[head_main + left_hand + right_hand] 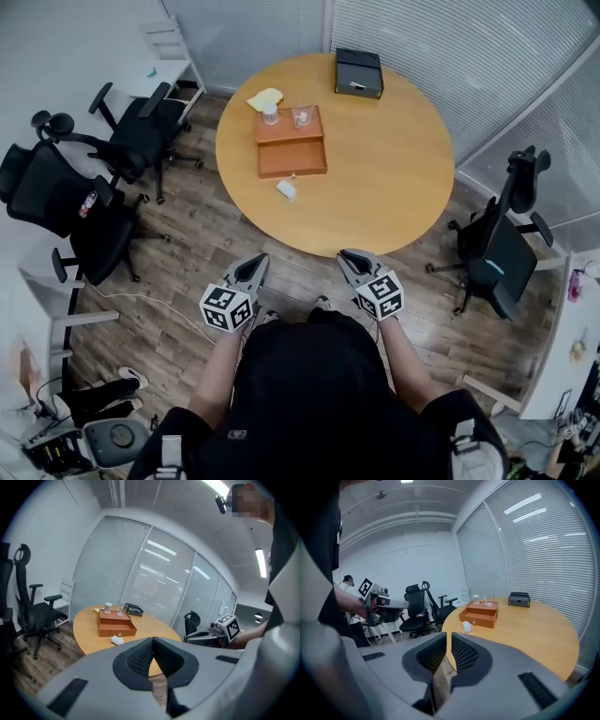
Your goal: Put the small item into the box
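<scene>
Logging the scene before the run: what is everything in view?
table: 1, round, wood-coloured, centre
box: 1, orange, on table
item: 1, small, white, on table just before the box
cup: 1, white, on box's far end
glass: 1, clear, beside the cup
cloth: 1, pale yellow, behind the cup
case: 1, black, table's far edge
chairs: at least three, black, both sides of table
left claw: 1, grey, shut, empty
right claw: 1, grey, shut, empty

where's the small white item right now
In the head view the white item lies on the left part of the round table, just on the person's side of the orange box.
</scene>
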A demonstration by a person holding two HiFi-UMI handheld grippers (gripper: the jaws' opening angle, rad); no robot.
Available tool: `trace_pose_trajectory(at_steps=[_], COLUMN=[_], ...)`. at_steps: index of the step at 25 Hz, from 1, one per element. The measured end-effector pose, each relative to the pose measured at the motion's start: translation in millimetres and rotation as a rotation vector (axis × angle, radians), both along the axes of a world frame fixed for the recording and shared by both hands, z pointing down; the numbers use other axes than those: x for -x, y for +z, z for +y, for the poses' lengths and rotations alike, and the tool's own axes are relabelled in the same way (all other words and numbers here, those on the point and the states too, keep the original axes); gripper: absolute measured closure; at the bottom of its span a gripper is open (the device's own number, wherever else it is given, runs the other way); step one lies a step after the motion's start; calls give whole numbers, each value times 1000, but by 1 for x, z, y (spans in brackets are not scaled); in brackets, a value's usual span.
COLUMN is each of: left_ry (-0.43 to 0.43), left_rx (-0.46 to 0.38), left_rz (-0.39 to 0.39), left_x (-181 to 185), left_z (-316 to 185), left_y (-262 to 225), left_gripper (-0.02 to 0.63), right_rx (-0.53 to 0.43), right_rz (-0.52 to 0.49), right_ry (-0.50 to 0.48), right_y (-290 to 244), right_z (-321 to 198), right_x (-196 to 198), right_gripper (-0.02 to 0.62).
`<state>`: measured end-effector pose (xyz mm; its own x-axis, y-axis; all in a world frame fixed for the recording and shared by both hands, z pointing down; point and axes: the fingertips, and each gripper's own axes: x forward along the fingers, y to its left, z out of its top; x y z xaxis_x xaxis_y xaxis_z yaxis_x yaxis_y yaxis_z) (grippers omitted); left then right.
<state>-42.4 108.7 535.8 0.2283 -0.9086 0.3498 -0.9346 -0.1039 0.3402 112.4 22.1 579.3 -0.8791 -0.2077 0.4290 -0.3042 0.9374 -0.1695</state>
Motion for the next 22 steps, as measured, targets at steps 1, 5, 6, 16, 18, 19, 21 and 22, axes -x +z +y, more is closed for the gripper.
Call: trace_pose_trajectory(at_steps=[1,5,6,16,18,19,21,22], left_ry=[-10,-39,-44,-92,-93,-93,-93,-93], left_rx=[0,-1,-1,15,23,27,32,35], left_rz=[1,0,-2,-4,-1,-1,2,5], left_x=[0,-3,-5,-11,-11,-11,-8,-6], left_z=[-2,-9,-11,-20,-18,-18,-16,-16], left_y=[1,3,3,10,12,12,14,16], left_gripper=[600,600,600,600,600,600,600,600], right_rx=[1,4,1,10,23,27,33,35], right_rz=[1,5,8,31,32,32,33,35], right_ry=[-5,-23,-25,-22,-19,-18,-17,-15], right_y=[1,3,3,10,13,14,15,16], right_z=[-2,-14,-18,-36,-36,-35,-33,-32], right_x=[-2,-8,-10,-18,-19,-19,-18,-17], right_gripper=[568,568,568,568,568,568,568,568])
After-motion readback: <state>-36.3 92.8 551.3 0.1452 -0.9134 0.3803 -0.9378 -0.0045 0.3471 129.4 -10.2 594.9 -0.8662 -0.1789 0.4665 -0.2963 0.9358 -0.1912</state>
